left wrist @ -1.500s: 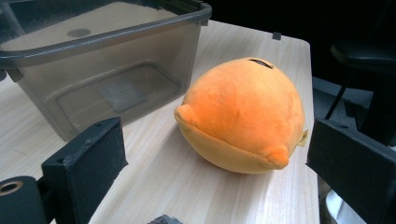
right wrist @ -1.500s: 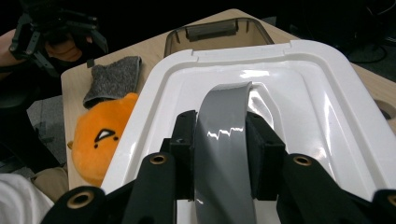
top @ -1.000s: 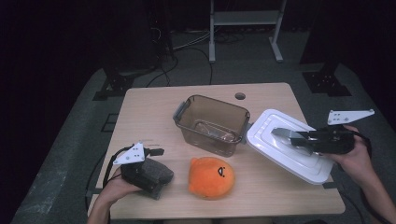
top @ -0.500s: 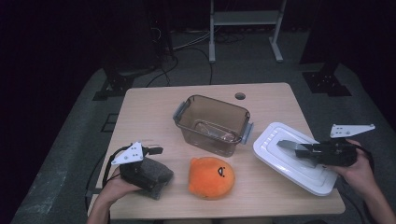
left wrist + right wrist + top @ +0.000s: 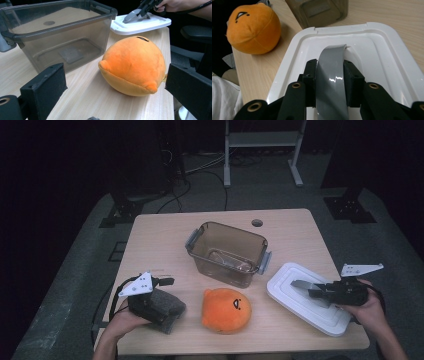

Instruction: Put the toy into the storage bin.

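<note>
My right gripper [image 5: 314,290] [image 5: 329,72] is shut on the grey handle [image 5: 331,62] of a white bin lid [image 5: 295,306] [image 5: 387,50]. The lid sits low at the table's front right; whether it rests on the wood I cannot tell. A clear brown-tinted bin [image 5: 227,252] [image 5: 60,37] stands open and empty at the table's middle. In front of it lies a round orange plush [image 5: 225,309] [image 5: 135,65]. My left gripper [image 5: 170,312] [image 5: 115,85] rests at the front left, open, its jaws wide apart and pointed at the plush without touching it.
The wooden table [image 5: 165,240] has a round cable hole [image 5: 257,222] near its far edge. Cables and a metal stand's legs [image 5: 227,180] lie on the dark floor beyond. The lid overhangs close to the table's right front corner.
My right gripper has come down and nearer the table's front right corner with the lid, which now sits lower and flatter. The left gripper, plush and bin have stayed put.
</note>
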Available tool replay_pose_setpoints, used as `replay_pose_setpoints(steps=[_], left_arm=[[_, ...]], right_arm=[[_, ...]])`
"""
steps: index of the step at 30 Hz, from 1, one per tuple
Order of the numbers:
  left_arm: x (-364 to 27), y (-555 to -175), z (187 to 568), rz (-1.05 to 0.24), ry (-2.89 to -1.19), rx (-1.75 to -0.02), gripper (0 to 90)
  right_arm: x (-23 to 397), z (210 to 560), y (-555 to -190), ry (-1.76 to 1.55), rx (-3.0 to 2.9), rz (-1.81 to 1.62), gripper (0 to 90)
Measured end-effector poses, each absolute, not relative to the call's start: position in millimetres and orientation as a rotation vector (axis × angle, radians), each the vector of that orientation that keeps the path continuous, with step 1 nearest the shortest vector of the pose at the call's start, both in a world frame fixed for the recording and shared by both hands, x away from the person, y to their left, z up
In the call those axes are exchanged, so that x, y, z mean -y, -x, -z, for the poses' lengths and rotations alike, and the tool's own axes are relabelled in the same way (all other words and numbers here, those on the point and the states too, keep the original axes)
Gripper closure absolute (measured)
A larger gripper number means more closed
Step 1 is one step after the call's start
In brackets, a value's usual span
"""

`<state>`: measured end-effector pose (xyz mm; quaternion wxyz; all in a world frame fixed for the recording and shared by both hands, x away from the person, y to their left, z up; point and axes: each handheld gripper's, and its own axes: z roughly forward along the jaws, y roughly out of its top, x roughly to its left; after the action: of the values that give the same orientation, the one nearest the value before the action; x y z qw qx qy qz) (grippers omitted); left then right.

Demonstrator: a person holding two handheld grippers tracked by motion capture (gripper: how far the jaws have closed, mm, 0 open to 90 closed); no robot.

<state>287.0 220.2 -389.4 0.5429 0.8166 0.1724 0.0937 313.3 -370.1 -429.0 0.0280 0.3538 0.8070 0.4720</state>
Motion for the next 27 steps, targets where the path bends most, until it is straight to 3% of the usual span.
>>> replay_pose_setpoints(steps=[27], left_arm=[[-222, -287, 390, -0.215, -1.938, -0.408, 2.6]], right_arm=[[363, 465, -320, -1.148, -2.525, -1.424, 66.8]])
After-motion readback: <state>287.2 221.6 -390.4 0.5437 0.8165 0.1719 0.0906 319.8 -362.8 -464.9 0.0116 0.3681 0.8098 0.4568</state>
